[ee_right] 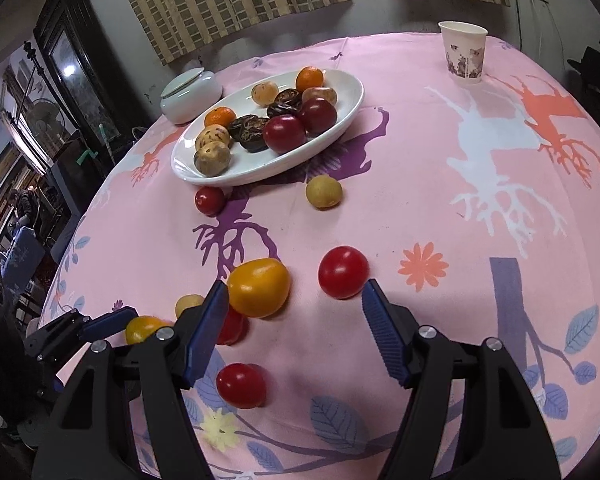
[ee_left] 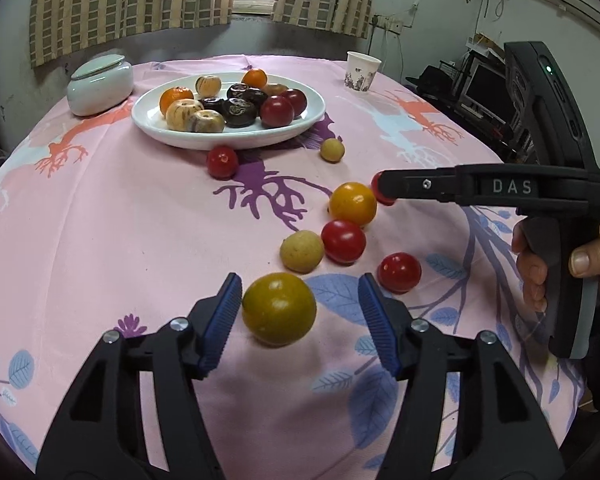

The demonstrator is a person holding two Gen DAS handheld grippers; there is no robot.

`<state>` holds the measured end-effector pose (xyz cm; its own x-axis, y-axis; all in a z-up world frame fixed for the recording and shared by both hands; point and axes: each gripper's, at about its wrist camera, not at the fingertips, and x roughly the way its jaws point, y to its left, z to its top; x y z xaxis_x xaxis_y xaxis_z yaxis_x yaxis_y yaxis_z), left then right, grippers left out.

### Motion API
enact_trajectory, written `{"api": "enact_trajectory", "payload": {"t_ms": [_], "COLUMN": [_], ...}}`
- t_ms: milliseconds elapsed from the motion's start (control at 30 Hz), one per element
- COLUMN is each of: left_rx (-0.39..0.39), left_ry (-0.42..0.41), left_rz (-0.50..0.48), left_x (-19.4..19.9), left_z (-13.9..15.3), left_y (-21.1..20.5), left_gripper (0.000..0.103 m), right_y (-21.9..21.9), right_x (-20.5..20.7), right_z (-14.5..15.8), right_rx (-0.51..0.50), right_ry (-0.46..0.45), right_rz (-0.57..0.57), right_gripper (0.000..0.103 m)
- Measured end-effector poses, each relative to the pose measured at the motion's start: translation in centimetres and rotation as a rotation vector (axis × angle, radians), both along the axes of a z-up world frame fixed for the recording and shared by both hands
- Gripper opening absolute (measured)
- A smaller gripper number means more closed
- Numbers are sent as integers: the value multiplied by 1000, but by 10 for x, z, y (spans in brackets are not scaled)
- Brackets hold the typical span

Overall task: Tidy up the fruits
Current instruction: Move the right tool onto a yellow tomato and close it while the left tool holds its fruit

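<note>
Flanking one yellow-green fruit [ee_left: 279, 308], spread left hand-held gripper [ee_left: 300, 316]; right hand-held gripper [ee_right: 296, 334] spread; four red tomatoes [ee_left: 343, 241] loose.

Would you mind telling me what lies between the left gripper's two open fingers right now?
In the left wrist view, a yellow-green round fruit sits on the pink tablecloth between the left gripper fingers, nearer the left-hand one, ungripped.

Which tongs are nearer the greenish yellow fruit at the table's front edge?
Left. The left tongs, open, straddle the greenish yellow fruit. The right tongs, also open, sit farther back among the red and orange fruits.
</note>
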<state>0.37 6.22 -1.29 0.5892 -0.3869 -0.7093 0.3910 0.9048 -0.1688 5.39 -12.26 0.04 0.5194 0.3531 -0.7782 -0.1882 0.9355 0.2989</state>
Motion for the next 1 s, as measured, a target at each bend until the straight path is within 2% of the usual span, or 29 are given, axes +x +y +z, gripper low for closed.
{"api": "enact_trajectory", "payload": {"t_ms": [67,133,200,333,500,667,733,767,833,900,1000], "left_rx": [-6,23,27,17,8,-7,-18,-23,-28,-34,-44], "left_ry": [23,77,65,71,72,80,81,80,74,75,85], "left_rz": [8,20,7,6,10,8,10,9,11,18,29], "left_x": [4,10,9,11,13,11,11,11,10,9,9], "left_z": [-6,-19,-20,-25,-27,-22,-21,-20,-18,-17,-18], "left_y": [2,0,-3,-2,-2,1,3,4,5,5,8], "left_gripper": [60,42,40,40,40,40,40,40,40,40,40], "right_y": [2,4,8,20,26,45,54,56,58,60,51], "right_x": [1,2,2,2,12,19,20,21,20,19,19], "right_z": [-1,-3,-5,-6,-8,-9,-13,-17,-18,-19,-20], "right_rx": [-14,-37,-69,-83,-33,-82,-122,-135,-142,-182,-124], "right_ry": [2,17,28,29,61,78,89,98,79,57,71], "right_rz": [7,14,11,27,-14,-17,-15,-17,-24,-27,-22], "right_gripper": [70,70,70,70,70,70,63,56,51,40,40]}}
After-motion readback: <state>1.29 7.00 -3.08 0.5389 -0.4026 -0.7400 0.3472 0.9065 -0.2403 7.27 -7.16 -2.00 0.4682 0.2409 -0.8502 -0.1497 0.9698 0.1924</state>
